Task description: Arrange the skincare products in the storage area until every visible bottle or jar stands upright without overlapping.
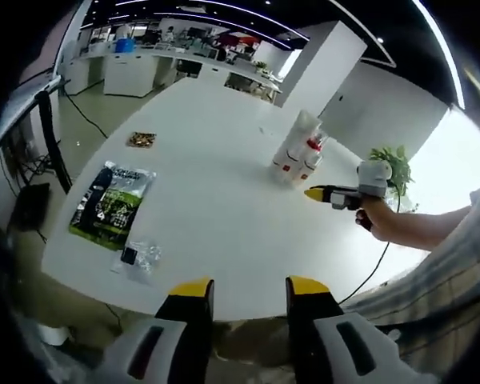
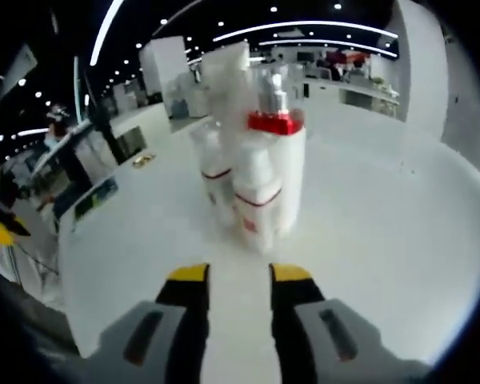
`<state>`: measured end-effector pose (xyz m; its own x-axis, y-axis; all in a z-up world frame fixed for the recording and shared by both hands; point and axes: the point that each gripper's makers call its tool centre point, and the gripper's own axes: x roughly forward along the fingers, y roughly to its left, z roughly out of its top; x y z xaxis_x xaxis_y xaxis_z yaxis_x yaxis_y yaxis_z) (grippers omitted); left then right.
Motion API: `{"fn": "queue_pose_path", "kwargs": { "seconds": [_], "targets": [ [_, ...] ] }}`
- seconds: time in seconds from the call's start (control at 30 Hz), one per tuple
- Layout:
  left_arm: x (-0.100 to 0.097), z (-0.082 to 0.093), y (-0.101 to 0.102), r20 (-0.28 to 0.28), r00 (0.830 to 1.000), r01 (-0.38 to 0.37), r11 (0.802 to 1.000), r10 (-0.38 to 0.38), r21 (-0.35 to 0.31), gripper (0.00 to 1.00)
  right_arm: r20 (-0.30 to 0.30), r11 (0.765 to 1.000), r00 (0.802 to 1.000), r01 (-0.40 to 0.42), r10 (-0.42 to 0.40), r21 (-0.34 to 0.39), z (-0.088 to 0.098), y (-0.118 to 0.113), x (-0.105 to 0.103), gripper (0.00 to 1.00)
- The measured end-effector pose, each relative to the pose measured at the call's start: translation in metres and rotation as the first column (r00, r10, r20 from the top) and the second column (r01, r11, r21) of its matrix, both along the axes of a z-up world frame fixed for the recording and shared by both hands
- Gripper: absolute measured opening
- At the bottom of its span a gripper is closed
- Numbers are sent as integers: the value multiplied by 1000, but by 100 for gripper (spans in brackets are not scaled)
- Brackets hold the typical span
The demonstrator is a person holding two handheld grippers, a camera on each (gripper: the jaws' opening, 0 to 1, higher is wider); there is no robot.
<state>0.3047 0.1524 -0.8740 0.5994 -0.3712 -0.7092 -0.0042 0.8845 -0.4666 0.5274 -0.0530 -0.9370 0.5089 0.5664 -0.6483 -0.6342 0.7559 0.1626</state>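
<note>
Beside the bottles [image 1: 300,148] lie a green packet [image 1: 112,204] and a clear bag [image 1: 140,258].

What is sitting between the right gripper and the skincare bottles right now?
Nothing visible. In the right gripper view, bare white table lies between the open right gripper and the cluster of skincare bottles. The green packet and clear bag lie off toward the left gripper.

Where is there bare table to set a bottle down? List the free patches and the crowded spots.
Free: the wide white table between the green packet and the skincare bottles, and the strip ahead of the left gripper. Also the tabletop right of the bottles in the right gripper view. Crowded: the bottle cluster itself, where the right gripper hovers.
</note>
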Motion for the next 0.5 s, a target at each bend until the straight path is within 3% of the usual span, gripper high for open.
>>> {"fn": "queue_pose_path", "kwargs": {
  "seconds": [0.13, 0.33, 0.4, 0.5],
  "targets": [
    [7, 3, 1, 20, 1000, -1, 1000, 2, -16, 37, -6, 997, 997, -81, 81, -6, 12, 14, -32, 29],
    [7, -5, 1, 4, 1000, 25, 999, -25, -35, 37, -40, 987, 987, -159, 159, -15, 26, 22, -85, 30],
    [11, -8, 8, 1, 1000, 26, 999, -26, -39, 38, -54, 986, 985, -164, 163, -9, 28, 24, -96, 30],
    [20, -14, 38, -19, 1000, 4, 1000, -4, -8, 39, -82, 982, 981, -181, 177, -45, 26, 24, -113, 30]
  ]
}}
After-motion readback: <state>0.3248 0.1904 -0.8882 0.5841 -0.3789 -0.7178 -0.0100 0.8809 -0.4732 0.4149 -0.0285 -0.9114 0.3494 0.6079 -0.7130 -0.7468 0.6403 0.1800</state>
